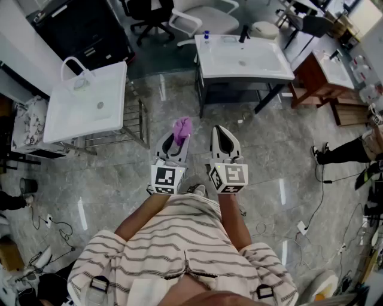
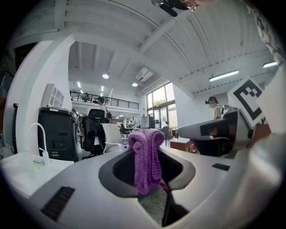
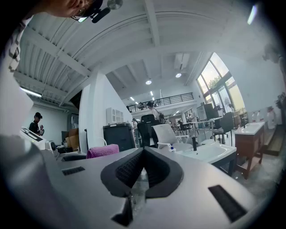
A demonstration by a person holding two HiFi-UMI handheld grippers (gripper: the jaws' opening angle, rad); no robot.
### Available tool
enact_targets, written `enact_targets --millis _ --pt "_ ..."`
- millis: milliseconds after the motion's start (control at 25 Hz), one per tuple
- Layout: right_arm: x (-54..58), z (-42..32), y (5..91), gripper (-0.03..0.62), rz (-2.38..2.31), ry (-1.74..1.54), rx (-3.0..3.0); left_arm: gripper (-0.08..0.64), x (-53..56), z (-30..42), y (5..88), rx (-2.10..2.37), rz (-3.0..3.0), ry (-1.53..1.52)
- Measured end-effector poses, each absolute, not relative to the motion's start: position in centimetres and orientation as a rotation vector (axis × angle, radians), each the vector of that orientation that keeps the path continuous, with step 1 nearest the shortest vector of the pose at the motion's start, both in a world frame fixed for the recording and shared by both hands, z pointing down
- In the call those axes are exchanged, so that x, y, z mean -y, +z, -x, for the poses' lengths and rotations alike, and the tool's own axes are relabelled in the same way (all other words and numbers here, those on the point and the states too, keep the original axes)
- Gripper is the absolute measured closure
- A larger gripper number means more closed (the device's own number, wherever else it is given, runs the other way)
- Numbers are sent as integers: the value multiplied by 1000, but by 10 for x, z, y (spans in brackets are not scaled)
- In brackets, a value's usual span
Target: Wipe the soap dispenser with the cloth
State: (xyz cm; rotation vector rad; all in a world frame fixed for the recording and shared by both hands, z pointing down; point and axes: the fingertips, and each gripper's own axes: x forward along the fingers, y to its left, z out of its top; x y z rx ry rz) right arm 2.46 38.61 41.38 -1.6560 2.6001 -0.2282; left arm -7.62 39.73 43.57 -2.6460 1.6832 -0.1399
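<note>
My left gripper (image 1: 178, 138) is shut on a purple cloth (image 1: 182, 128); in the left gripper view the cloth (image 2: 145, 157) stands bunched up between the jaws and hangs over the fingertips. My right gripper (image 1: 220, 131) is held level beside it, shut, with nothing between its jaws (image 3: 143, 153). Both are held out over the floor, well short of the white sink (image 1: 263, 67) ahead. A small soap dispenser (image 1: 206, 37) with a blue top stands at that sink's back left corner. In the right gripper view the dispenser (image 3: 171, 148) shows small and far off.
A black tap (image 1: 244, 33) stands at the back of the sink ahead. A second white sink (image 1: 72, 113) with a white tap (image 1: 75, 64) on a metal frame is to the left. Office chairs (image 1: 203, 18), a wooden stand (image 1: 317, 77) at right, and floor cables (image 1: 320, 179).
</note>
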Motion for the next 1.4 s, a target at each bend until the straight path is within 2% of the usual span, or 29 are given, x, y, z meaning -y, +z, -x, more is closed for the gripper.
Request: enact_targets --millis 560,800,1000,1400 --pt "-365 -53 430 586 1507 -300 -2639 443 -389 47 449 -1764 2589 -210" --pt "-330 -58 446 586 1506 -329 -2647 443 -353 39 464 -1767 2603 -225" --pt "-264 -56 457 585 1532 -324 -2661 443 -288 40 473 -1749 2612 -219" --pt "-79 -29 448 583 1603 -321 -2663 443 -88 56 466 -1691 2725 -187"
